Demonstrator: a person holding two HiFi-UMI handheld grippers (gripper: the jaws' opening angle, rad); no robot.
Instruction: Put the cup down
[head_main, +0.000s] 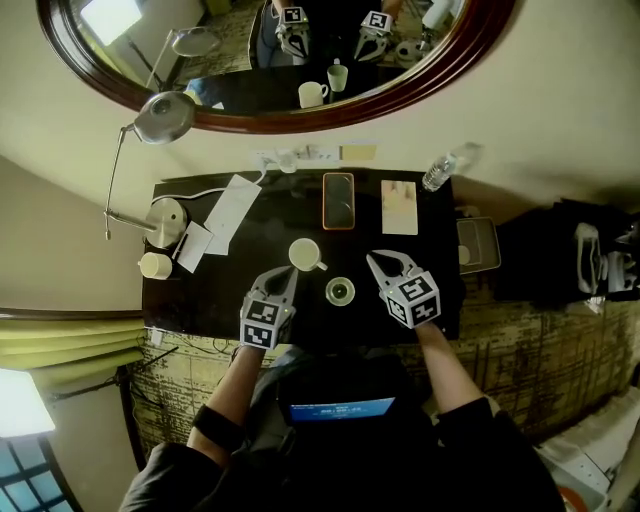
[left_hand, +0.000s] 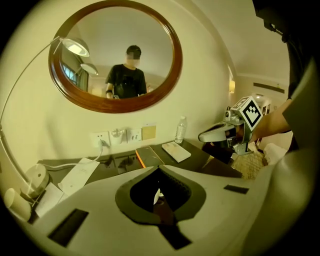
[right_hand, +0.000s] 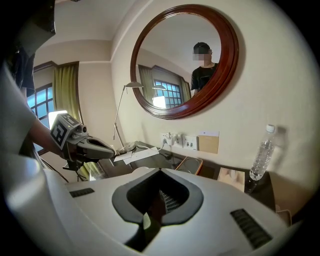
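Closest in, two forearms reaching up from the bottom edge of the head view, one tool in each hand. Left tool (head_main: 284, 275) fully closed, jaws together, nothing gripped. Held off the tabletop (head_main: 200, 290), with its tips just short of the white cup (head_main: 304, 254). Right tool (head_main: 376, 260) likewise closed and empty, well to the other side.

White cup upright on the dark tabletop, handle toward the right tool, touched by neither. Small green cup (head_main: 340, 291) between the two tools, also standing free. Farther back, near the wall, phone (head_main: 338, 200) and water bottle (head_main: 438, 172).

Looks done: cup down, resting on its own, no grip on it. Little left, at most drawing both tools clear without knocking either cup.
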